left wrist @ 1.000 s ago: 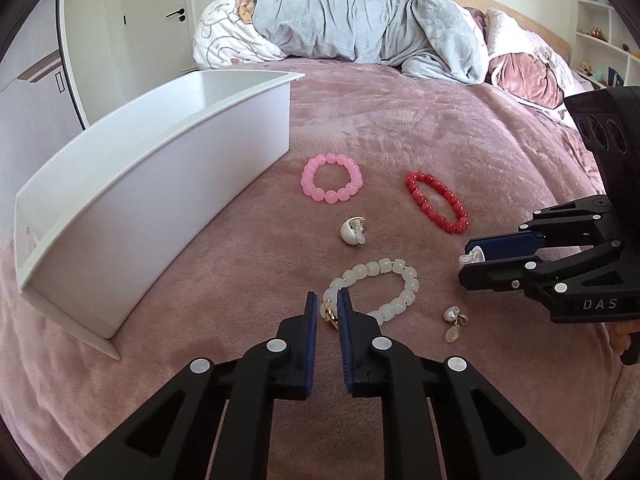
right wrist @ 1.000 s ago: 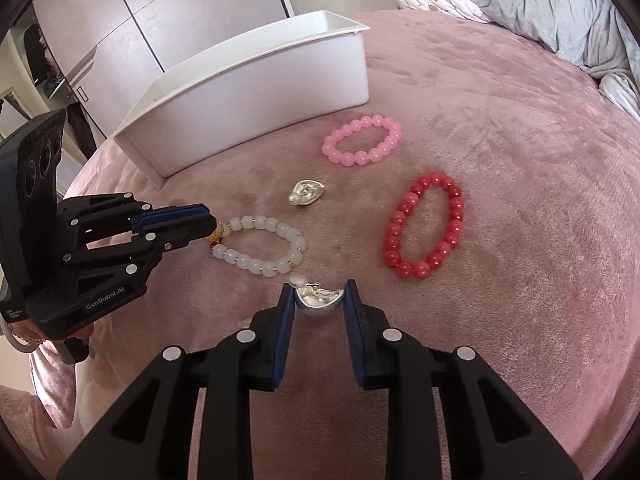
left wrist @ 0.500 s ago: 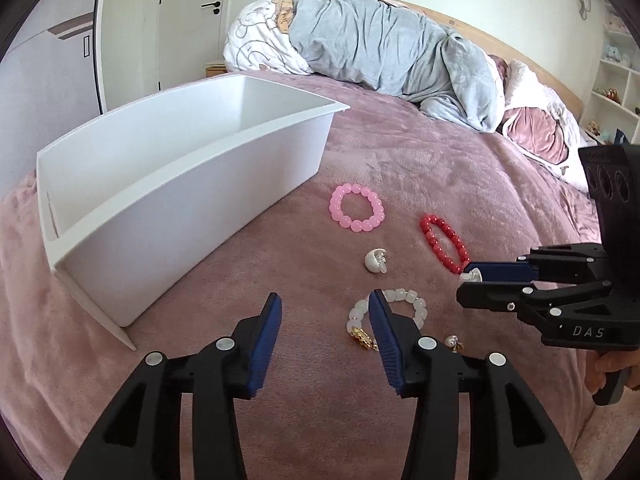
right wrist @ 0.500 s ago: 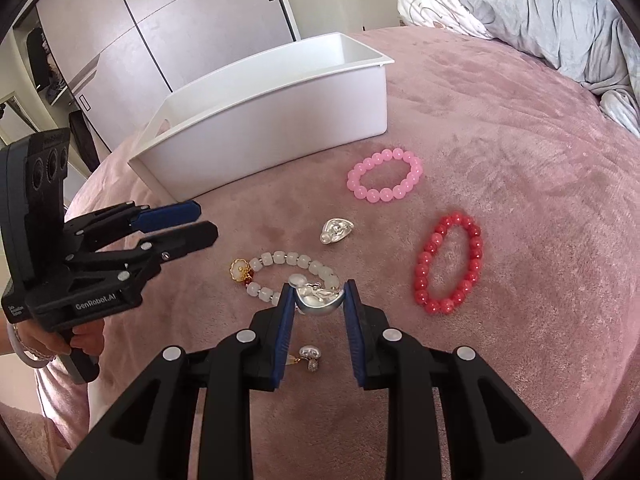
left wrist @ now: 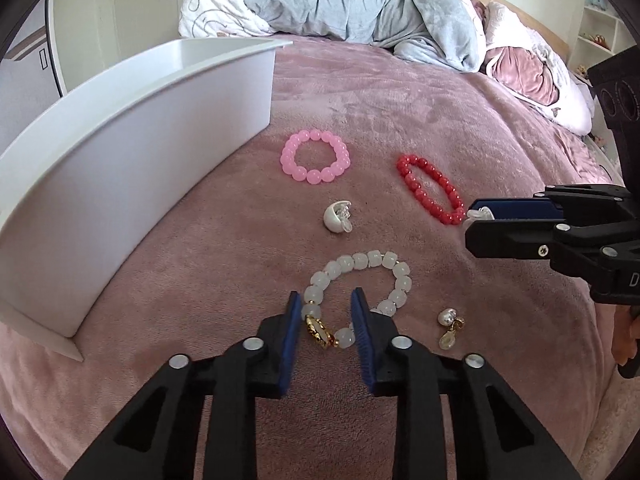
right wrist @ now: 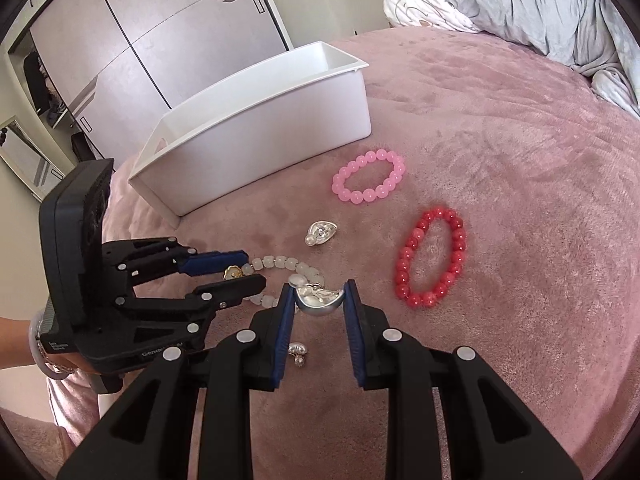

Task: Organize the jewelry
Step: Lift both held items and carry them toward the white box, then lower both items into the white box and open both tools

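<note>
Only the right wrist view shows the right gripper clamped on a silver earring; the left gripper, beside the white bin, has been closing around the white bracelet, its pads just short of the beads.

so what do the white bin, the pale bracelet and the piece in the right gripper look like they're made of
White bin: probably plastic, with thin smooth walls and a matte finish.
Pale bracelet: milky translucent beads, possibly glass, resin or stone, with a shiny gold-coloured charm.
Silver piece in the right gripper: looks like polished metal or metallised plastic, given its mirror-like highlights.
</note>
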`<state>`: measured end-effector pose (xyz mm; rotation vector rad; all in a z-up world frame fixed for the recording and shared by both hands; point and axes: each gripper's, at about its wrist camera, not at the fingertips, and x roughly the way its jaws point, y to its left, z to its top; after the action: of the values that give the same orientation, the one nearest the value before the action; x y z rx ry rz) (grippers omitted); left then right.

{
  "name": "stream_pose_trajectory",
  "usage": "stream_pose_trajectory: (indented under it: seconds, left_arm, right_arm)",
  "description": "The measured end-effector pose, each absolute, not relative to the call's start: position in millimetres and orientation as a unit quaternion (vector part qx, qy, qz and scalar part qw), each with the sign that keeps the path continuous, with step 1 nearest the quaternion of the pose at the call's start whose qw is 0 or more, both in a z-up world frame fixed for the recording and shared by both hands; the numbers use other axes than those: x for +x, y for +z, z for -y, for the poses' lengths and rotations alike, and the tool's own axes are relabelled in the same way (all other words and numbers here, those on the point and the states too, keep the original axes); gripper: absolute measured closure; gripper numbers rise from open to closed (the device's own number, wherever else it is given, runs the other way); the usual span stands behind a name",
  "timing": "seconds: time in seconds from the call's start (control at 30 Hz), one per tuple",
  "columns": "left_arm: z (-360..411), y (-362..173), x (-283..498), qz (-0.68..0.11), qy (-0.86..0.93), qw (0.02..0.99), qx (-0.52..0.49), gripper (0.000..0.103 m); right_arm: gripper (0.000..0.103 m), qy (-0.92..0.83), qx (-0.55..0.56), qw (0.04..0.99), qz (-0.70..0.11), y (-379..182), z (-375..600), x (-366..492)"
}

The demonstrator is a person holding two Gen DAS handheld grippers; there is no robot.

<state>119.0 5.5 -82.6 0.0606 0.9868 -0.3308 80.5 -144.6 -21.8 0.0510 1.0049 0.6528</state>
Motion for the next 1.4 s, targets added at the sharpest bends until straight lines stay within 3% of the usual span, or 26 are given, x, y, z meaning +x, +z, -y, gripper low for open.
stream_pose_trajectory:
  seconds: [0.23, 0.73, 1.4]
  left_arm:
    - [-13.7, -90.2, 126.5, -0.487, -0.153, 0.86, -0.006, 0.088]
    - [-33.4, -17.0, 112.9, -0.374, -0.148, 0.915, -0.012, 0.088]
    - [-108.5, 83.8, 130.4, -0.307, -0.119, 0.943, -0.047, 0.088]
  right_arm:
    - [0.078, 0.307, 0.041, 0.818, -0.484, -32.1, 151.6, 88.8]
    - [0.078, 0.31, 0.015, 0.829, -0.466, -22.9, 139.4, 81.2]
    - [0.078, 0.343, -0.009, 0.863, -0.371, 84.1, 61.0, 129.0]
